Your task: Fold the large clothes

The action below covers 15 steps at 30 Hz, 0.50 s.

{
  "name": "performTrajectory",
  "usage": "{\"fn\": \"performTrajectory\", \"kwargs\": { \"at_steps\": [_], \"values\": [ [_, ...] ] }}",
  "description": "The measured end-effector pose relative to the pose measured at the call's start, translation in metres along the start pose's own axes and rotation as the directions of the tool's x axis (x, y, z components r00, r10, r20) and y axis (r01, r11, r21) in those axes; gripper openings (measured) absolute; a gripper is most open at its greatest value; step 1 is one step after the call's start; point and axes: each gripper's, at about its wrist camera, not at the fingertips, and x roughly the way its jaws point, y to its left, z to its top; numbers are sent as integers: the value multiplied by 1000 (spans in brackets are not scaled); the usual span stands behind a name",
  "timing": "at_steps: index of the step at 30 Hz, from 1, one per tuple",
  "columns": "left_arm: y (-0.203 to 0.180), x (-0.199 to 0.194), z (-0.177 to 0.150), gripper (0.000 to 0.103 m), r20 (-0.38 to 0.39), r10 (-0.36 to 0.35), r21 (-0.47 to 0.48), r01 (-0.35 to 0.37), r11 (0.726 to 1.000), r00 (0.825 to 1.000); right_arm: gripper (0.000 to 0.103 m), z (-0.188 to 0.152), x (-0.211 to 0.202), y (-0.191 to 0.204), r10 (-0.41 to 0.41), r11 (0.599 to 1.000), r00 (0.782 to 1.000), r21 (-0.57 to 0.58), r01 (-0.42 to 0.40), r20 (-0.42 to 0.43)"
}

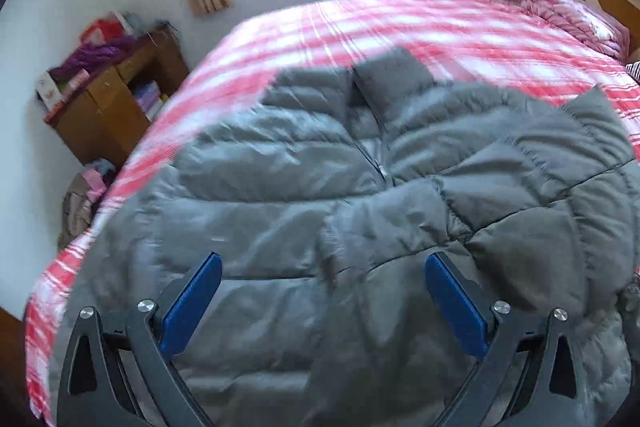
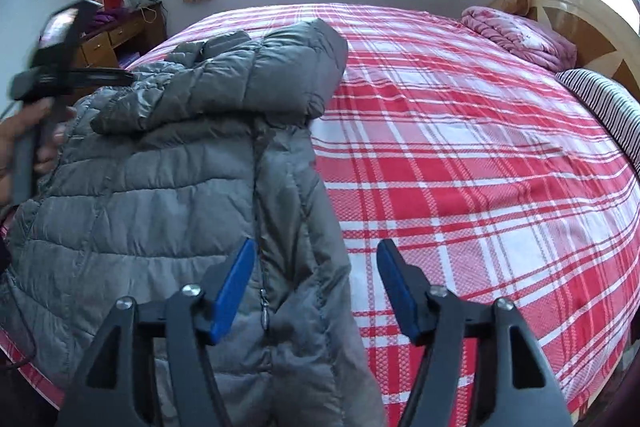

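The grey puffer jacket (image 2: pixel 192 187) covers the bed's left part; right of it the red plaid sheet (image 2: pixel 480 167) lies bare. A pink quilt (image 2: pixel 520 37), striped pillow (image 2: pixel 608 107) and headboard (image 2: pixel 592 19) block the far right edge.

One jacket (image 2: pixel 180 163), two grippers (image 1: pixel 320 267) (image 2: pixel 316 255), one bed (image 2: pixel 460 155), perhaps two pillows (image 2: pixel 516 35) at two o'clock, one desk (image 1: pixel 112 107) at ten.
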Motion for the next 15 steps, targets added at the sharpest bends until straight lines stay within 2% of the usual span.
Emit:
{"fn": "performTrajectory", "kwargs": {
  "at_steps": [1, 2, 3, 4, 6, 10, 12, 15],
  "values": [
    [0, 4, 0, 39, 1, -13, 2, 13, 1000, 1000, 66, -1, 3, 0, 4, 1000, 1000, 3, -4, -3],
    [2, 8, 0, 19, -15, -26, 3, 26, 1000, 1000, 66, -3, 2, 1, 6, 1000, 1000, 3, -6, -4],
    [6, 7, -1, 11, -19, -32, -6, 32, 999, 999, 66, -5, 2, 1, 5, 1000, 1000, -2, -5, -5],
    [10, 3, -2, 11, -5, -35, -12, 35, 999, 999, 66, -6, 2, 0, 1, 1000, 1000, -9, -1, -5],
    [20, -14, -5, 11, 51, 5, -1, -5, 1000, 999, 67, -7, 4, 0, -11, 1000, 1000, -23, 11, -6],
    [47, -40, -9, 11, 113, 57, -15, -55, 998, 992, 68, -8, 15, -4, -30, 999, 999, -18, 30, -23],
    [57, -46, -13, 11, 128, 96, -11, -96, 995, 987, 68, -10, 20, -3, -32, 999, 999, -23, 32, -36],
    [65, -44, -26, 12, 105, 129, -3, -130, 992, 986, 68, -12, 25, 2, -39, 998, 998, -44, 36, -54]
  ]
}}
